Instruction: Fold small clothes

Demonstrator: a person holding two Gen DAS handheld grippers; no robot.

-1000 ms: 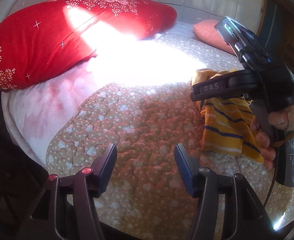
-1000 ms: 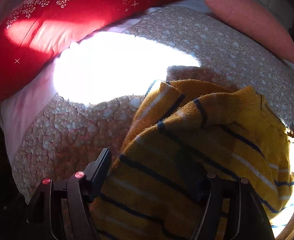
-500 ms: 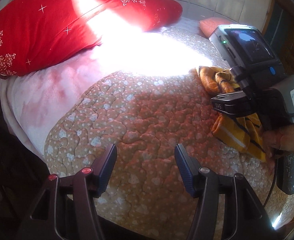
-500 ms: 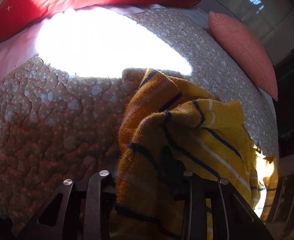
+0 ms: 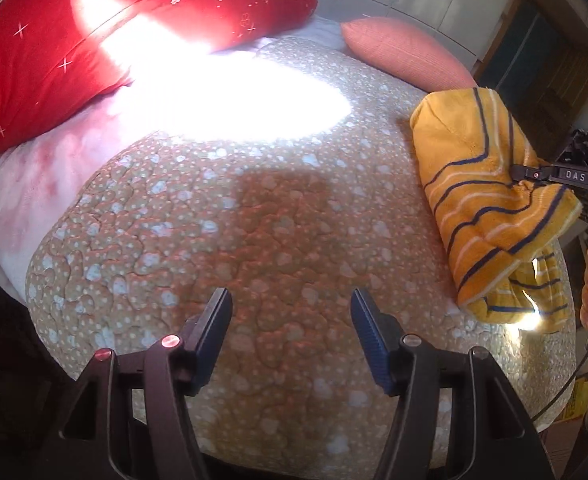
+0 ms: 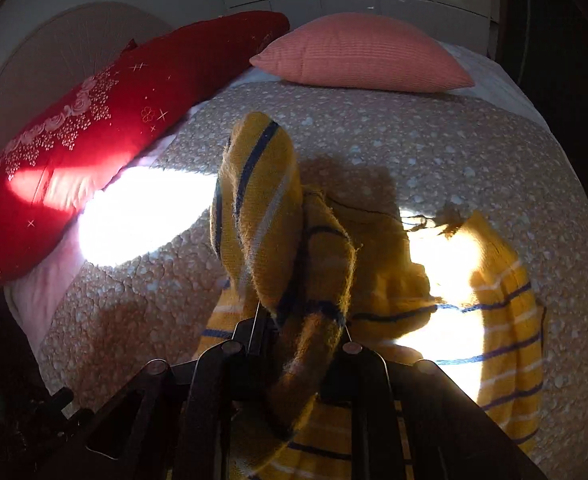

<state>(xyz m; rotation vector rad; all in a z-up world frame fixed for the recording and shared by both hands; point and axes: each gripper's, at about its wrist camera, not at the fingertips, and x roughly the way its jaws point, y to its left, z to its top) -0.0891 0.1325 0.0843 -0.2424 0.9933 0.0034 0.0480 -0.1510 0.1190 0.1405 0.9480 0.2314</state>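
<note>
Where it grips, right tool (image 6: 302, 320) tips buried under yellow striped sweater (image 6: 277, 216).

Red pillow (image 5: 93, 40), pink pillow (image 6: 362, 54), seemingly quilted bedspread (image 5: 253, 220).

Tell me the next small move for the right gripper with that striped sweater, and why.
Probably carry the lifted part across and lay it flat. The right gripper has its jaws shut on the yellow striped sweater, part raised and part on the quilt. The left gripper hangs open over the quilt, holding nothing.
</note>
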